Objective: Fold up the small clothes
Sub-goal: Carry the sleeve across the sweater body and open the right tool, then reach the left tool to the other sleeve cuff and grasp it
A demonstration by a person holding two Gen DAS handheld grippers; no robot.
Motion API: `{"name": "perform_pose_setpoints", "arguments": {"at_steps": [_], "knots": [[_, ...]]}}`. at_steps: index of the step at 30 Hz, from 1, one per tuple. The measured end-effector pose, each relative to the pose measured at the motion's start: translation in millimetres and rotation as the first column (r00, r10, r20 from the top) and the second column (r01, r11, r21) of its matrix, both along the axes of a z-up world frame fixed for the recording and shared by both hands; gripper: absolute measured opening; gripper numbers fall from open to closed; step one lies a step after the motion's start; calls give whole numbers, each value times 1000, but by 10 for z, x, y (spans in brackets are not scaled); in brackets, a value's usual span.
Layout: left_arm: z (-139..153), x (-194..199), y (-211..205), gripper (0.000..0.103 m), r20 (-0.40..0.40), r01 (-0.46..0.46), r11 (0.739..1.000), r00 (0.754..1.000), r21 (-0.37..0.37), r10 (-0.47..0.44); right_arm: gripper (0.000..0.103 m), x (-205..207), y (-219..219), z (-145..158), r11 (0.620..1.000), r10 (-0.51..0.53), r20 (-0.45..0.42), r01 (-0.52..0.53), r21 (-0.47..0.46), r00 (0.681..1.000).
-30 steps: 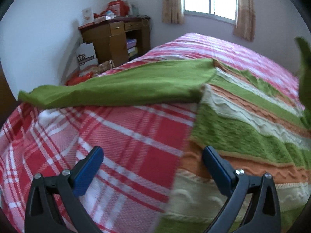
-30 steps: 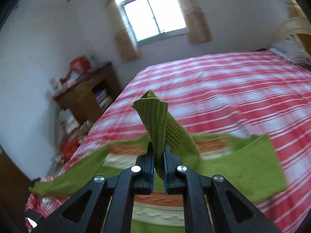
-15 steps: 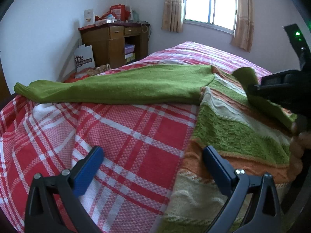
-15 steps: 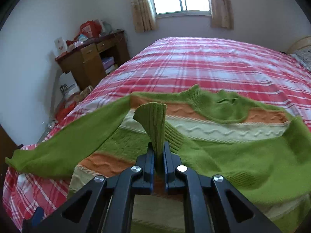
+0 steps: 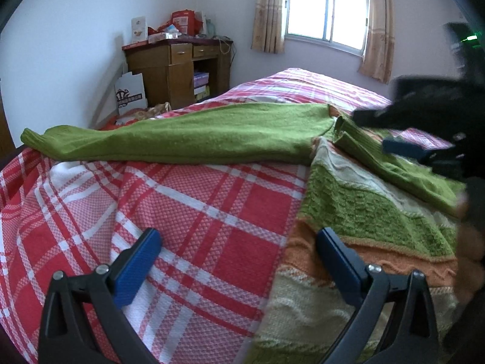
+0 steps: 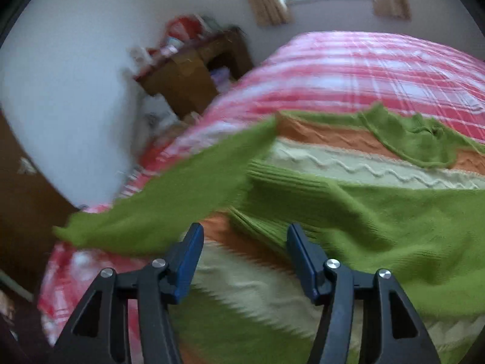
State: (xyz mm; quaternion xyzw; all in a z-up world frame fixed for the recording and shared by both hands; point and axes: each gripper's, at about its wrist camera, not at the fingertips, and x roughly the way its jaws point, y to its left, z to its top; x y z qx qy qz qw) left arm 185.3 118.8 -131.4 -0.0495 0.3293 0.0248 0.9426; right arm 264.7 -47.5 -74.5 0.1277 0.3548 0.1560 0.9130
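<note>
Where it lay flat on the red plaid bedspread (image 5: 188,212), the one striped sweater (image 5: 372,212) in green, orange and cream had its neckline toward the window (image 5: 329,12) and its hem nearest both cameras. One plain green sleeve (image 5: 188,133) stretched straight out sideways toward the wooden desk (image 5: 178,66), cuff at the bed's edge; the other sleeve (image 6: 379,212) lay folded across the chest, its ribbed cuff near the middle. The right gripper (image 6: 245,251) had just been opening, its blue pads apart and clear of the cuff. The left gripper (image 5: 239,261) hovered wide open over the hem's edge, holding nothing. A white box (image 5: 130,92) by the desk bore print too small to read.
</note>
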Motion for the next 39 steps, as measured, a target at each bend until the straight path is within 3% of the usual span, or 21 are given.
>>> {"name": "perform_pose_setpoints", "arguments": {"at_steps": [2, 7, 10, 13, 15, 17, 19, 22, 25, 26, 28, 30, 33, 34, 36, 39], "knots": [[4, 2, 4, 103, 0, 0, 1000, 1000, 1, 0, 26, -93, -107, 87, 999, -26, 30, 26, -27, 999], [2, -2, 4, 103, -1, -3, 1000, 1000, 4, 3, 25, -266, -743, 59, 969, -193, 17, 193, -154, 981], [15, -3, 6, 103, -7, -5, 1000, 1000, 8, 5, 25, -338, -1142, -96, 955, -268, -51, 259, -142, 962], [71, 61, -31, 103, -47, -16, 1000, 999, 25, 17, 25, -344, -1274, -322, 963, -250, -141, 231, -137, 958], [174, 94, -86, 103, -70, -9, 998, 997, 60, 14, 25, -436, -1245, -279, 967, -219, -101, 202, -159, 970], [347, 78, -214, 103, -32, 25, 992, 999, 120, -22, 25, -522, -1272, -174, 973, -194, -71, 183, -142, 978], [526, 80, -354, 103, 12, 55, 984, 998, 170, -58, 25, -621, -1418, -68, 963, -232, -9, 229, -139, 973], [818, 196, -634, 103, 66, 117, 975, 989, 190, -132, 25, -618, -1758, 91, 923, -348, 50, 352, -158, 936], [939, 556, -947, 103, 45, 135, 976, 988, 170, -144, 25, -485, -2217, 141, 867, -479, 30, 478, -141, 878], [933, 641, -1008, 103, 35, 143, 977, 988, 158, -150, 25, -407, -2357, 125, 853, -507, 15, 505, -133, 862], [847, 921, -1227, 103, -17, 161, 977, 987, 140, -160, 25, -282, -2495, 46, 851, -511, -17, 503, -152, 860], [694, 1058, -1368, 103, -60, 150, 973, 988, 174, -142, 25, -113, -2537, -71, 856, -498, -36, 484, -181, 866], [384, 1195, -1406, 103, -147, 61, 963, 989, 264, -22, 25, 6, -2571, -299, 880, -453, -77, 431, -200, 888], [299, 1213, -1357, 103, -182, 39, 965, 983, 260, 10, 25, 34, -2575, -347, 883, -447, -84, 425, -199, 891], [236, 1158, -1147, 103, -184, 17, 989, 983, 147, 10, 25, 69, -2621, -351, 882, -456, -82, 438, -174, 886], [230, 1093, -991, 103, -180, -46, 990, 981, 130, 70, 25, 163, -2735, -370, 885, -458, -92, 445, -135, 884]]}}
